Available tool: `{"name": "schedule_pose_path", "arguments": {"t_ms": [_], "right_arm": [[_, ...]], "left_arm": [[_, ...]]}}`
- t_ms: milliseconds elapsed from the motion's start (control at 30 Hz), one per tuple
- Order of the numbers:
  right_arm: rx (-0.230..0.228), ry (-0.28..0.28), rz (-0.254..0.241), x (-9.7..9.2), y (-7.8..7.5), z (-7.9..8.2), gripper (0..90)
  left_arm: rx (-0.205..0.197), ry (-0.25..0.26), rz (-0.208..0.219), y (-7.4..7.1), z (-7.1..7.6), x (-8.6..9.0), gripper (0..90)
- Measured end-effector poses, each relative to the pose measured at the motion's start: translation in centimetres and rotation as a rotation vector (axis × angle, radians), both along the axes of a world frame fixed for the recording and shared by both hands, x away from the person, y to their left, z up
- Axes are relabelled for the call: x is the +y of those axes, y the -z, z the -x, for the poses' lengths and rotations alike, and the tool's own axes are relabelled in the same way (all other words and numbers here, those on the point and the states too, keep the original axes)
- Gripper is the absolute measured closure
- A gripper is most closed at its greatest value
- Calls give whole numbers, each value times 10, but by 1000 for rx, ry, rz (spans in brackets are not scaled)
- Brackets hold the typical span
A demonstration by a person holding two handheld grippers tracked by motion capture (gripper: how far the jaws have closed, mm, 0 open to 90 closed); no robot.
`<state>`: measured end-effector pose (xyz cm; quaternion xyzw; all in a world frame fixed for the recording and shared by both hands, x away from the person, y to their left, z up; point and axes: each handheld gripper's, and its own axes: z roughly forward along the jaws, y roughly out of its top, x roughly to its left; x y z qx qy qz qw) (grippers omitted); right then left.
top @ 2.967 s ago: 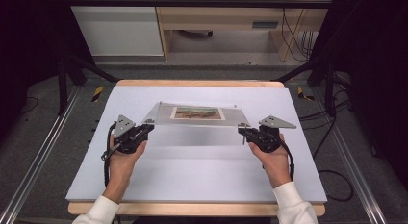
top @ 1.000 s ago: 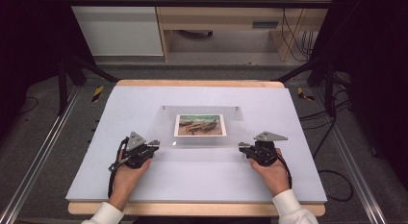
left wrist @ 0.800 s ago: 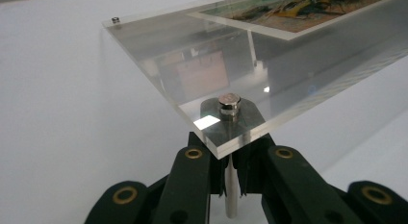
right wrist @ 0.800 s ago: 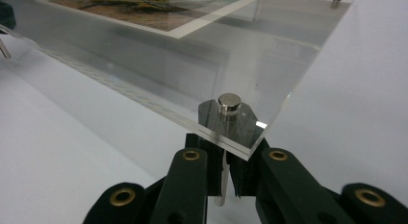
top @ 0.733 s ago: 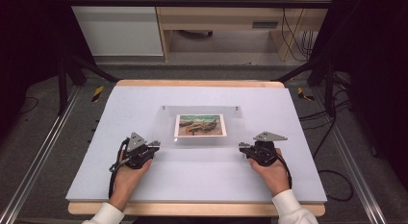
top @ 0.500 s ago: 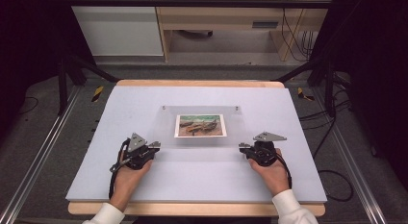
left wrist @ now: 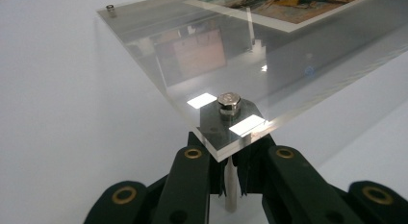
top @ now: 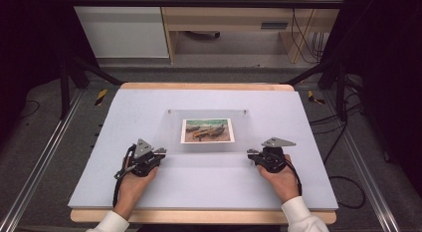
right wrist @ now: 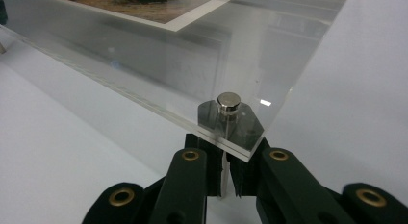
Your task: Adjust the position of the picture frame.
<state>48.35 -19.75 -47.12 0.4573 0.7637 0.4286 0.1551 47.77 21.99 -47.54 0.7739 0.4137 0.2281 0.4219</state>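
A: High view, count?
B: One white table [top: 124, 192]; one clear acrylic frame [top: 164, 127] mid-table, one picture [top: 207, 130] inside; two far corner studs.
A: Left gripper view?
B: Left gripper [left wrist: 232, 185] clamped on one standoff post [left wrist: 231, 192].
A: Right gripper view?
B: Right gripper [right wrist: 227, 178] clamped on the near-right post [right wrist: 224, 178].

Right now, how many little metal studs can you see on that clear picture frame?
4: far left corner stud, far right corner stud, near left stud over the left gripper, and near right stud over the right gripper.
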Motion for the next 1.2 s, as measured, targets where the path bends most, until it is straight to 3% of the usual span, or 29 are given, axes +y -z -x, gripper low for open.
{"name": "schedule_pose_path", "arguments": {"t_ms": [633, 867, 1200], "right_arm": [[7, 7, -24, -1, 2, 0, 808], [16, 25, -31, -6, 2, 1, 596], [3, 11, 42, -15, -1, 15, 279]], "left_arm": [[-6, 2, -10, 1, 0, 0, 812], [-3, -22, 5, -1, 1, 6, 635], [22, -11, 31, -5, 8, 11, 323]]}}
